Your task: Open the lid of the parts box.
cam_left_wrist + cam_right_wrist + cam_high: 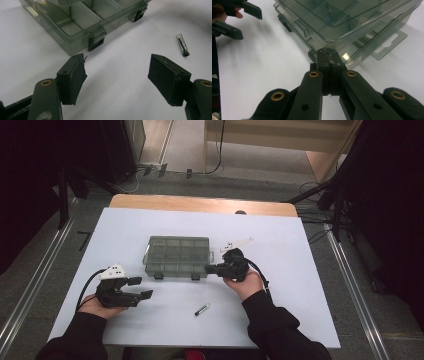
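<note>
Compartment box on white table, grippers either side.
Right gripper [328, 58] has its jaws closed together, tips against the corner of the clear compartment box [177, 256] mid-table. Left gripper [117, 75] spread wide, holding nothing, near the box's front latches [96, 43]; a small vial [182, 45] lies apart.

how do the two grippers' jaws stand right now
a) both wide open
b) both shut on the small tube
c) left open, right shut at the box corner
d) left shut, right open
c: the left gripper has its jaws spread apart over bare table, while the right gripper has its jaws pressed together at the corner of the clear compartment box.
</note>
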Available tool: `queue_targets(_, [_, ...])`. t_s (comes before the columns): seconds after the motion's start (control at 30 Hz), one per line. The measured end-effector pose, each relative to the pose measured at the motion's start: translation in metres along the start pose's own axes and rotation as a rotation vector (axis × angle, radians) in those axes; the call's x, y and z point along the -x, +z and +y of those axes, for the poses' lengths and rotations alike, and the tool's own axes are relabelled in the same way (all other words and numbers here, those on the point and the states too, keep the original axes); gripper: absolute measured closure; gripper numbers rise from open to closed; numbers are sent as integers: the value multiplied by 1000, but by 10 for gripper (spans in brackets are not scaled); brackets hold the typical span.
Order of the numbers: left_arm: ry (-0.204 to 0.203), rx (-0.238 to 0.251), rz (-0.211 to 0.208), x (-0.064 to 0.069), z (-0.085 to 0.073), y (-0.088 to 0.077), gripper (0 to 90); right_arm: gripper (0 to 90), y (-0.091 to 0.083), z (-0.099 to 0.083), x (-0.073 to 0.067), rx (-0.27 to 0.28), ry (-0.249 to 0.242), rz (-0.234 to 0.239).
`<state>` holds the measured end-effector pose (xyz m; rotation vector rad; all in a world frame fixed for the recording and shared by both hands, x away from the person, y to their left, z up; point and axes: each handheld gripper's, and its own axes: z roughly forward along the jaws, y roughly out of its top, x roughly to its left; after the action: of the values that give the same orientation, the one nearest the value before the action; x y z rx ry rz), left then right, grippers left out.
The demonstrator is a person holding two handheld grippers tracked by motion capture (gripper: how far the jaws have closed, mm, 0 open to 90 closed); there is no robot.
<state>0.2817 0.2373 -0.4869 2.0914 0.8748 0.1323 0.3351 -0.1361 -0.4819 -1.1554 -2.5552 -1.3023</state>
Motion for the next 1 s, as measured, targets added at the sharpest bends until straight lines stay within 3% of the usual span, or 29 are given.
queue_targets(0.2, [-14,4,-8,-7,5,2,295,900,-2,3,1,3,1,7])
queue_targets(0.6, [5,5,3,-20,24,1,295,900,-4,8,2,13,9,5])
queue_targets(0.8, [3,-28,-21,-29,34,2,295,900,-4,12,2,7,4,8])
queue_targets(1.0, [6,-18,5,-38,42,2,295,900,-3,15,3,4,9,9])
